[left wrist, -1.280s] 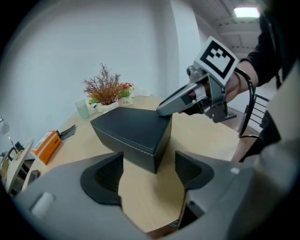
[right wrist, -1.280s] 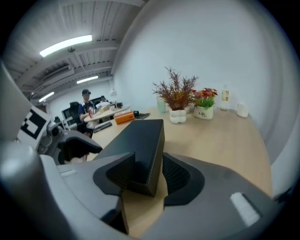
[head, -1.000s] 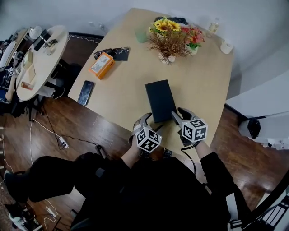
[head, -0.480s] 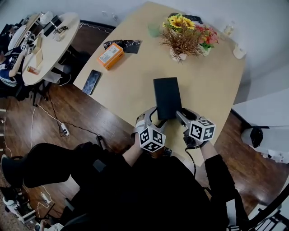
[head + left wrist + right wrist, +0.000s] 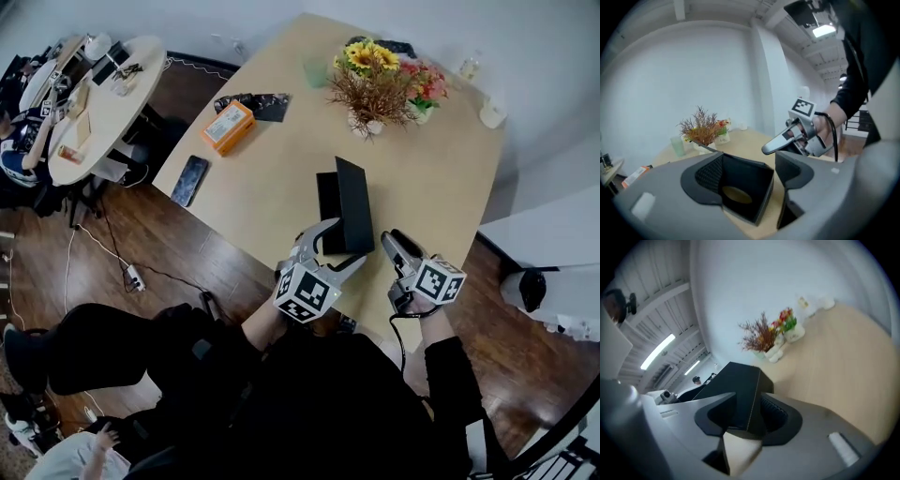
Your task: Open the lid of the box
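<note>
**Desk:** What is closest to you?

**Operator:** My left gripper (image 5: 336, 248), at the near edge of the table (image 5: 441, 178). Its jaws are spreading, already very wide. In the left gripper view I look straight into the hollow of the black box (image 5: 353, 202), which sits between them. One wall lies beside the left pad, and bare table shows between the other wall and the right jaw, so nothing is pinched.

**Desk:** And your right?

**Operator:** My right gripper (image 5: 396, 242) is just beside the box's near right corner. Its jaws are apart. That corner shows in the gap, and the ribbed pad (image 5: 776, 411) is bare.

**Desk:** Where does the box stand?

**Operator:** On the table, just past both grippers, with its lid (image 5: 358, 211) tipped up off the flat.

**Desk:** Beyond it?

**Operator:** To the left, well apart, lie a phone (image 5: 190, 180) and an orange packet (image 5: 228, 127). The flowers (image 5: 375, 75) are at the far end.
</note>
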Available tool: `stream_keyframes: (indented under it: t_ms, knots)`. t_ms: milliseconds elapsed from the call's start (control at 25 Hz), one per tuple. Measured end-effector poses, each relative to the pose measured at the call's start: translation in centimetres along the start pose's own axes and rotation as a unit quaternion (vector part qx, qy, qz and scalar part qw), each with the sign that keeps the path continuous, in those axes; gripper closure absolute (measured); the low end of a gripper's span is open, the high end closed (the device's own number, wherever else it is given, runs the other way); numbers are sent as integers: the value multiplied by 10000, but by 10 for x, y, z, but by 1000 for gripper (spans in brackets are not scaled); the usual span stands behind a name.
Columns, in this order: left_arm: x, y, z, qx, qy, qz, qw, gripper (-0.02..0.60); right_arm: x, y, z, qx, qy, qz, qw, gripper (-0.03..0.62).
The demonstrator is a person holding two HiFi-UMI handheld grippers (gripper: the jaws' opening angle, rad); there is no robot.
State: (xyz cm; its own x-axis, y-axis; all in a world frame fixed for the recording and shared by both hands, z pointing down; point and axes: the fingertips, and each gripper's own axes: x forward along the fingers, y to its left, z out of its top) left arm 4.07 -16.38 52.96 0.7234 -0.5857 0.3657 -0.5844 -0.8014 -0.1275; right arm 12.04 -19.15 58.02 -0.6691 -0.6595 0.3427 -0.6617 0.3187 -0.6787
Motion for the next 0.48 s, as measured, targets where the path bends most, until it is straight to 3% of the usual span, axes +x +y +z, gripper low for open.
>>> stream_keyframes:
  t_ms: [120,240,360,480]
  knots:
    - [16,-9,31,280,-183,-214,9992,255,-49,8,30,-1126,-707,-515,9898,474]
    - [38,-27,46,695,-207,-426,9965,255,-75,38,52,-2032,-980,-582,9725,503]
    - [63,-49,45,876,-24,-774,9931,256,-91,51,77,-2256,-1402,-723,9614,503]
    - [83,-70,24,1212,541,-1073,9853,256,-111,50,94,-2222,-1745,-964,9544,503]
